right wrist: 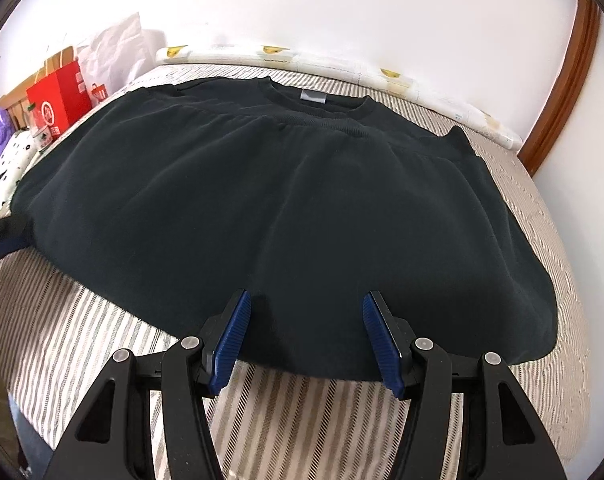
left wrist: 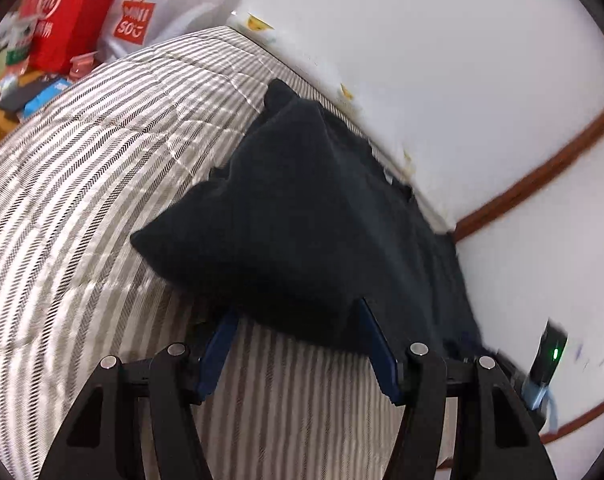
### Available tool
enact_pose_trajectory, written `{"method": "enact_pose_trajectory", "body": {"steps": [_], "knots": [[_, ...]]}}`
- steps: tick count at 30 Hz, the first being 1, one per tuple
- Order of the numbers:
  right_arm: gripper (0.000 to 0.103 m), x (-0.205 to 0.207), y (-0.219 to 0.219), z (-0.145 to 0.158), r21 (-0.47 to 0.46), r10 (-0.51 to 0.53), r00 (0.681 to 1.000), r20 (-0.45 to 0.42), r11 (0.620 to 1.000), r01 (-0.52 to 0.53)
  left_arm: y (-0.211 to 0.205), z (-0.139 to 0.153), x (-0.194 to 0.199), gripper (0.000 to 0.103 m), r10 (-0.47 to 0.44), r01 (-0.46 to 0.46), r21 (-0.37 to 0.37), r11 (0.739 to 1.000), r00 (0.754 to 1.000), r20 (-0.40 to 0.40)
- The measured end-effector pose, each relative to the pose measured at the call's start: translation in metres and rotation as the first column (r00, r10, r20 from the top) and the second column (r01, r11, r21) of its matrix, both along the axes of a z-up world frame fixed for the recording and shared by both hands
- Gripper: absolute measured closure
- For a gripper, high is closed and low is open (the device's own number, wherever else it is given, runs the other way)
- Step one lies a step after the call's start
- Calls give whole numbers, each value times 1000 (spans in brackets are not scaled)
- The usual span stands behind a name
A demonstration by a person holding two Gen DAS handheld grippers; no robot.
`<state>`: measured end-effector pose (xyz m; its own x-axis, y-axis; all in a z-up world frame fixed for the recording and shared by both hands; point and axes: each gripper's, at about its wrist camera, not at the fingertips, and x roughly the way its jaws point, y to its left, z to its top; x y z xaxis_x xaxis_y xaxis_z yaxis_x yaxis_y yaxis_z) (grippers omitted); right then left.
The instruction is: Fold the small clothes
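A black T-shirt [right wrist: 285, 200] lies on the striped bed, its hem doubled up towards the collar with the grey label [right wrist: 314, 98]. My right gripper [right wrist: 308, 298] is open at the shirt's near folded edge. Its blue pads [right wrist: 233, 332] stand apart on either side of a strip of cloth and do not press on it. In the left wrist view the same shirt [left wrist: 302, 208] bulges up along the wall side. My left gripper [left wrist: 297, 312] is open too, and the cloth's edge covers its fingertips [left wrist: 221, 340]. The left gripper shows dimly at the left edge of the right wrist view.
The striped bedding [left wrist: 101, 168] spreads to the left of the shirt. A white wall with brown trim [left wrist: 522, 184] runs close along the bed. Red and white shopping bags [left wrist: 73, 12] and soft toys [right wrist: 5, 152] stand beyond the bed's end. A rolled patterned mat [right wrist: 342, 64] lines the wall.
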<state>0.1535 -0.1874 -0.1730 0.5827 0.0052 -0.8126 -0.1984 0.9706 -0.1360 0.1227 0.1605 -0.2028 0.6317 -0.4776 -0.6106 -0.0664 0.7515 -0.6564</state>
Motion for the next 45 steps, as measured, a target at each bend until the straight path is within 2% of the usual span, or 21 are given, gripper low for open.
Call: {"method": "enact_pose_trajectory", "body": {"steps": [5,12,15,16,18,22,24,27,30,32,35,37,39,42,45], "knots": [[45,-3,-19,9,-7,-17,1000,5,1000,17,3,-5,11,44,50,-49,-54,997,999,7],[45,-3,-55,13,50,-69,998,5,996,69,-9,0,33,47,99,-99,17,995,995,-17],[45,-6,-67,14,69,-79,997,11,995,78,-16,7,39,61,126,-123,81,989,992,-28],[45,-7,-70,14,74,-81,997,13,994,80,-19,13,37,69,137,-136,97,986,990,-7],[45,-9,-79,16,88,-86,996,21,993,84,-26,27,34,73,142,-145,139,980,989,33],[45,-14,-97,17,118,-102,994,27,988,99,-51,66,32,78,98,-125,223,967,987,127],[45,-17,-107,18,129,-110,993,31,986,105,-64,85,32,79,66,-105,242,965,984,166],[45,-23,-121,22,143,-128,991,47,982,120,-99,113,38,81,-23,-42,282,959,974,224],[45,-28,-141,30,163,-161,985,70,976,147,-148,134,46,82,-155,67,311,948,951,268],[45,-31,-155,35,174,-181,980,83,971,164,-181,140,51,83,-240,137,343,929,929,280],[45,-37,-175,41,185,-218,971,100,963,197,-237,130,55,83,-386,272,393,879,889,248],[45,-42,-187,42,193,-240,965,102,957,217,-272,110,57,83,-477,370,414,832,858,191],[45,-47,-196,41,199,-253,963,98,953,230,-295,88,60,83,-529,438,416,797,838,131],[45,-51,-204,37,180,-256,962,93,955,237,-312,62,64,83,-548,463,448,765,833,74],[45,-52,-207,34,172,-252,964,85,957,235,-312,59,66,77,-571,487,447,750,818,66]]}}
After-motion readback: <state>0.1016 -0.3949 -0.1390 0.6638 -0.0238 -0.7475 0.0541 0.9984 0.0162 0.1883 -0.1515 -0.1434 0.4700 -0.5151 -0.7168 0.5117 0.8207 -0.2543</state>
